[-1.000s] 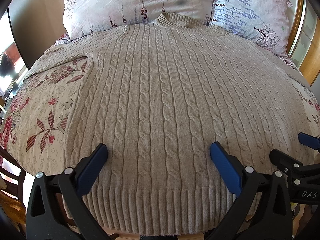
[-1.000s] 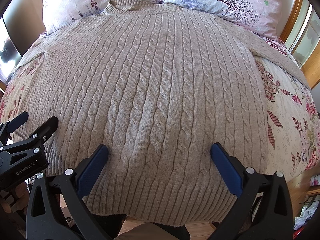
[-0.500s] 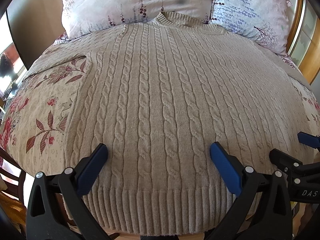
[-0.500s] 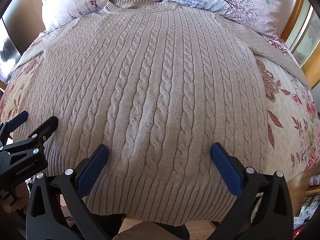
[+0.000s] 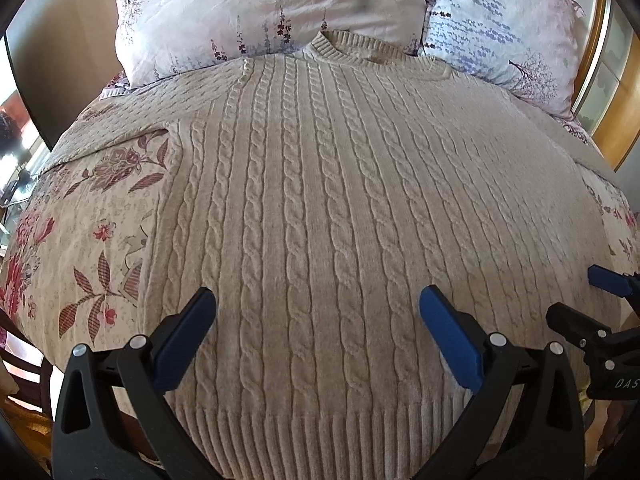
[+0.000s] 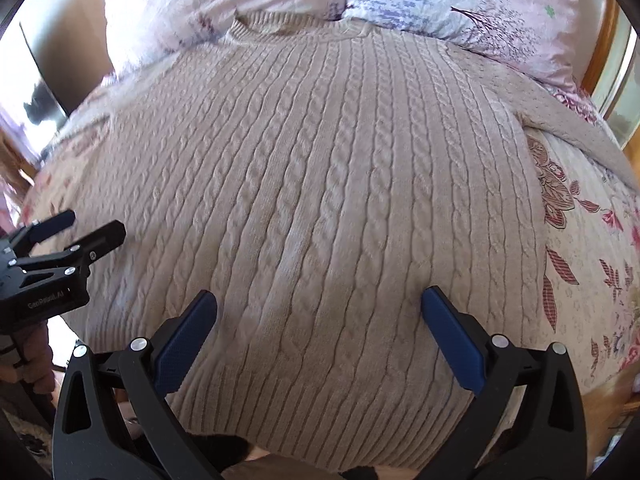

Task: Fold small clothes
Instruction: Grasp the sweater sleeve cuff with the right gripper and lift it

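A beige cable-knit sweater [image 5: 320, 208] lies flat and face up on a floral bedspread [image 5: 88, 240], collar [image 5: 352, 48] toward the pillows, ribbed hem [image 5: 320, 436] toward me. My left gripper [image 5: 318, 324] is open and empty, hovering over the sweater just above the hem's left part. My right gripper [image 6: 319, 324] is open and empty over the sweater [image 6: 340, 200] near the hem's right part. The right gripper also shows at the right edge of the left wrist view [image 5: 600, 308]. The left gripper shows at the left edge of the right wrist view [image 6: 76, 228].
Two floral pillows [image 5: 272, 8] [image 5: 508, 28] lean at the head of the bed behind the collar. A wooden frame [image 5: 616, 128] stands at the far right. The left sleeve [image 5: 160, 104] and right sleeve [image 6: 576, 132] spread outward on the bedspread.
The right gripper has swung, its view now tilted and blurred, with the left gripper higher in it. The left gripper has barely moved. Both stay open.
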